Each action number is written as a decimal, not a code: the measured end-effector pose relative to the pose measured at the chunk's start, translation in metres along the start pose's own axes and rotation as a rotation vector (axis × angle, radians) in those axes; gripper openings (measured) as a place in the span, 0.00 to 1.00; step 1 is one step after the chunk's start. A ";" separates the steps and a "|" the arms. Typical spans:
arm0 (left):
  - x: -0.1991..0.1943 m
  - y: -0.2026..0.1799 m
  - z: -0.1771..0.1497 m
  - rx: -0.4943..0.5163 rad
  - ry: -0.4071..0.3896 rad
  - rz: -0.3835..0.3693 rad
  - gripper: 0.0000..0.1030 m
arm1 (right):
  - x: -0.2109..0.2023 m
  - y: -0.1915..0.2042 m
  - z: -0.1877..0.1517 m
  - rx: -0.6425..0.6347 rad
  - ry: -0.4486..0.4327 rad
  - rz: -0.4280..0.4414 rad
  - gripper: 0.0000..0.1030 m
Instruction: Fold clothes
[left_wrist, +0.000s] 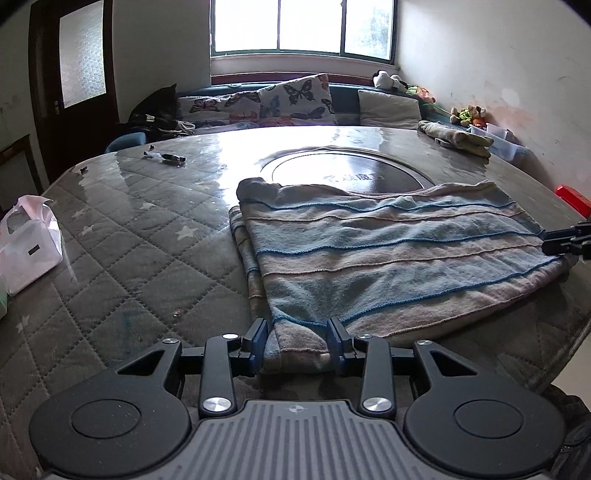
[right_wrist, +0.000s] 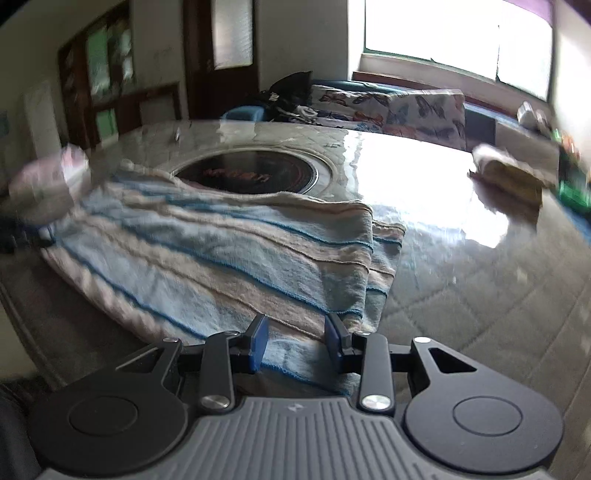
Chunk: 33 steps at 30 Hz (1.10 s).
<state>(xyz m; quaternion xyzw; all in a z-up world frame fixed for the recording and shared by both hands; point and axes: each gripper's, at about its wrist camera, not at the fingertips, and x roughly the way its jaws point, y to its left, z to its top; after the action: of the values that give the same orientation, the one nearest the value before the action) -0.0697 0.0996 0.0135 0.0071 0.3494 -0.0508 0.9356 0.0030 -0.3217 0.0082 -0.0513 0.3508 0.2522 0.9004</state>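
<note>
A blue and beige striped garment (left_wrist: 388, 251) lies folded on the round table (left_wrist: 147, 229), over the near edge of the dark round inset (left_wrist: 347, 173). My left gripper (left_wrist: 297, 328) is open, its fingers on either side of the garment's near left corner. My right gripper (right_wrist: 295, 328) is open over the garment's (right_wrist: 221, 251) right end; it also shows in the left wrist view (left_wrist: 569, 240) at the garment's right edge. The right wrist view is blurred by motion.
A second folded pale garment (left_wrist: 458, 136) lies at the table's far right, next to a clear bin (left_wrist: 506, 142). A white plastic bag (left_wrist: 29, 240) sits at the left edge. Small tools (left_wrist: 166, 157) lie far left. A red object (left_wrist: 574, 197) is at the right edge.
</note>
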 end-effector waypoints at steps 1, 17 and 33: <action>-0.001 0.001 0.001 -0.002 0.001 0.002 0.37 | -0.003 -0.005 0.000 0.038 -0.006 0.006 0.32; -0.010 -0.009 0.030 0.019 -0.093 -0.022 0.38 | -0.027 -0.001 -0.017 0.033 -0.038 -0.024 0.29; 0.023 -0.068 0.023 0.102 -0.038 -0.229 0.38 | 0.008 0.052 0.006 -0.092 -0.048 0.154 0.29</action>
<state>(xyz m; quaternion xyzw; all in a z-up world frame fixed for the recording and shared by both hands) -0.0441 0.0287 0.0173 0.0137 0.3273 -0.1753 0.9284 -0.0136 -0.2711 0.0118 -0.0595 0.3202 0.3376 0.8832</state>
